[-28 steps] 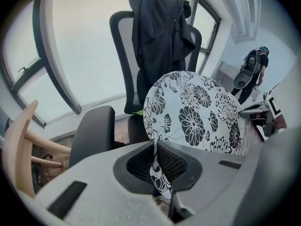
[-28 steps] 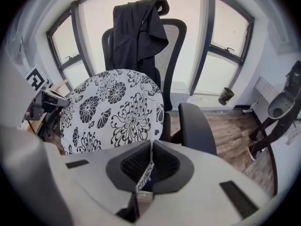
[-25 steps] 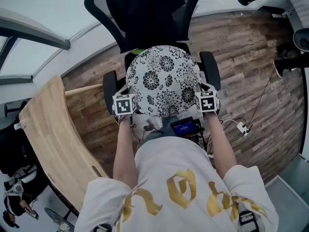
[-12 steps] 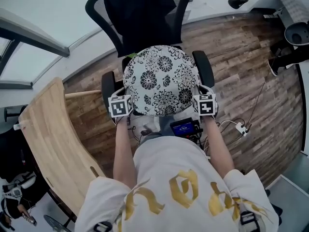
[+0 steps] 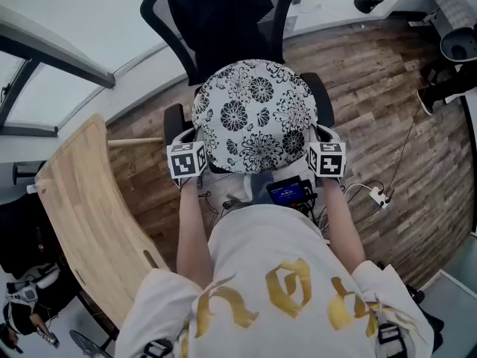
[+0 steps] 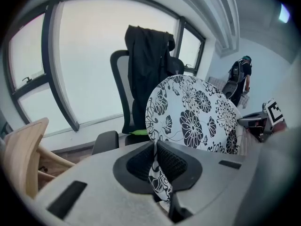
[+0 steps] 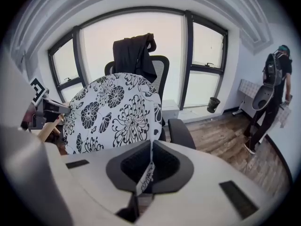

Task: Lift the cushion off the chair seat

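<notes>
- Between the left gripper's [image 6: 157,166] jaws, a floral edge of the cushion [image 5: 253,114] was clamped; the right gripper's [image 7: 149,166] jaws pinched the opposite edge.
- The cushion stood tilted up over the chair [image 5: 165,22] seat, between the armrests [image 5: 174,119].
- Behind it, a dark jacket [image 7: 134,51] hung on the chair back.
- A curved wooden counter [image 5: 82,200] lay near the chair's left; open wood floor [image 5: 380,80] spread right, with a person [image 7: 270,93] well apart.
</notes>
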{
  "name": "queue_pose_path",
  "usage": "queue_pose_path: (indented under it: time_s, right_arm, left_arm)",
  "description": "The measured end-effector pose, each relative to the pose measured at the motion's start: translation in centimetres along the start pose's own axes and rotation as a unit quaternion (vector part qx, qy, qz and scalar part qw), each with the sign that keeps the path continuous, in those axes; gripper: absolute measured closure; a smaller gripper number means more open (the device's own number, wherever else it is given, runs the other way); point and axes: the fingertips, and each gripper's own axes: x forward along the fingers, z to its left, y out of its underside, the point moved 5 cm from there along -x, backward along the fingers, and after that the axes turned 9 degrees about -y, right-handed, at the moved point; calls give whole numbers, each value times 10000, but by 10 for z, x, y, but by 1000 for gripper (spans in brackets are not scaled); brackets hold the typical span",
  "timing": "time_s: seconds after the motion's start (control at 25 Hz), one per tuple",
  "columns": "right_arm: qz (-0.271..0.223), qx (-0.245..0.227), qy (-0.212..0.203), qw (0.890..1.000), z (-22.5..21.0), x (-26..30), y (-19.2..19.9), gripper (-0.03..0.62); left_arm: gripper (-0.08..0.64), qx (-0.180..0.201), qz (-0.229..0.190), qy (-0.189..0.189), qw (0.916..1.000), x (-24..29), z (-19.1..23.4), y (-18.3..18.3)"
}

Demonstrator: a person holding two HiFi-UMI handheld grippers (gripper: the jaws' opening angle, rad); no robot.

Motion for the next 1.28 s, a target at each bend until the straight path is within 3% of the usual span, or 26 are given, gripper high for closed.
queue_pose_path:
  time_s: [0.44, 1.28]
  right_arm:
    - [-181, 70, -48, 9998, -1, -14, -4, 575]
    - [-258, 0, -49, 9997, 10, -21, -16, 575]
  left_arm:
    - [535, 223, -191, 82, 9995, -17, -8, -6]
    - [535, 18, -217, 61, 9997, -17, 8, 1]
